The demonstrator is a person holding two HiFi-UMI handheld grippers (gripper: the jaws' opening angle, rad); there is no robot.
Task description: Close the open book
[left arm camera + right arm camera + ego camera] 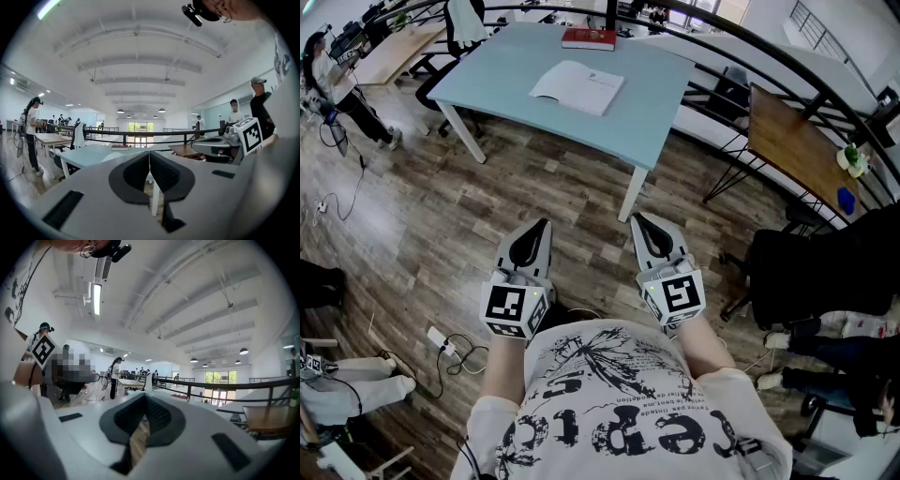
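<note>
An open white book (pixel 577 87) lies flat in the middle of a light blue table (pixel 666 112) at the top of the head view. A closed red book (pixel 589 38) sits at the table's far edge. Both grippers are held close to the person's body, over the wooden floor and well short of the table. My left gripper (pixel 543 225) (pixel 149 154) is shut with nothing in it. My right gripper (pixel 638 219) (pixel 145 399) also has its tips together and holds nothing. The left gripper view shows the table (pixel 89 154) ahead.
A black railing (pixel 741 56) curves behind the table. A wooden desk (pixel 792 145) and a black office chair (pixel 787 272) stand at the right. Cables and a power strip (pixel 441 339) lie on the floor at the left. A person (pixel 337 84) stands at the far left.
</note>
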